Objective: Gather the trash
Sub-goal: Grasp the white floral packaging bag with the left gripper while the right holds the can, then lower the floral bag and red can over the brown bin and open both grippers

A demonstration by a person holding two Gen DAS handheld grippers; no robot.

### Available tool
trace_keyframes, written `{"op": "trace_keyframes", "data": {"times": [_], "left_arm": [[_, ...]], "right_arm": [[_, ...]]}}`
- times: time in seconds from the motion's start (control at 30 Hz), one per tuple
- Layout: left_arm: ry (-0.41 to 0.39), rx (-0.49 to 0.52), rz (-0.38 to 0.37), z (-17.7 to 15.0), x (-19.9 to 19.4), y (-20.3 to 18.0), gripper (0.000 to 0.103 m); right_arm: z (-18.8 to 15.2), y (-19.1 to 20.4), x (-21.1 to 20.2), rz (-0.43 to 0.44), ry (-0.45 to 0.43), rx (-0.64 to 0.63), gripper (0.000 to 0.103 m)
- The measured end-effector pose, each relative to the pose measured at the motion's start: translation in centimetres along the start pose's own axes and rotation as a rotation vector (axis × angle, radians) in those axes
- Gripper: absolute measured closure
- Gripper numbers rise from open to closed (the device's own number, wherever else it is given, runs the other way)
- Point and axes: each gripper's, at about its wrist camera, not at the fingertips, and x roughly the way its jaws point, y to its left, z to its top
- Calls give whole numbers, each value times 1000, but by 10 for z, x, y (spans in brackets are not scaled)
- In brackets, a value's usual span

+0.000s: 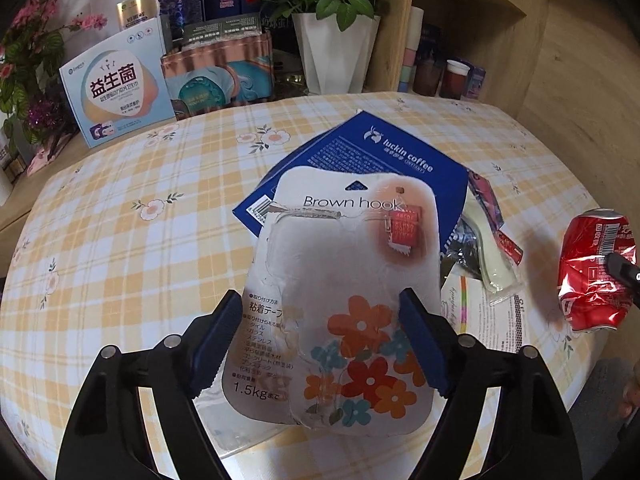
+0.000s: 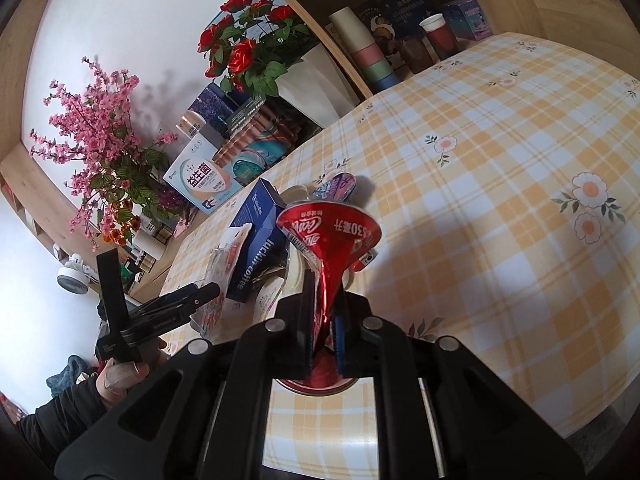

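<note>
In the left wrist view my left gripper point(image 1: 320, 316) stands open around a "Brown hook" blister pack point(image 1: 340, 280) printed with flowers; its blue pads sit beside the pack's two edges. The pack lies on a blue luckin coffee box point(image 1: 384, 152). My right gripper point(image 2: 324, 312) is shut on a crushed red cola can point(image 2: 328, 236), held above the table. The can point(image 1: 596, 268) also shows at the right of the left wrist view. The left gripper point(image 2: 200, 294) shows in the right wrist view, beside the pack.
Wrappers and a printed leaflet point(image 1: 492, 312) lie right of the box on the yellow checked tablecloth point(image 1: 132, 248). At the back stand boxes point(image 1: 116, 92), a white vase of red roses point(image 1: 332, 48) and cups on a wooden shelf point(image 1: 456, 76). Pink flowers point(image 2: 96, 132) stand left.
</note>
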Motion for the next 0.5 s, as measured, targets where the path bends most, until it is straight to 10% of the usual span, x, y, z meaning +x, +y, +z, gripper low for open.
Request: {"op": "trace_keyframes", "data": {"times": [0.1,0.13,0.5], "left_arm": [[-7,6,-9,0,0,0,30],[-11,8,-23,0,-1,-1,48],[-80,7,-49,-5,-50,-13,48]], "right_arm": [[0,-1,-1,0,1,2,92],[0,-1,-1,1,2,2,92],[-2,5,-11,20,-7,-5,92]]}}
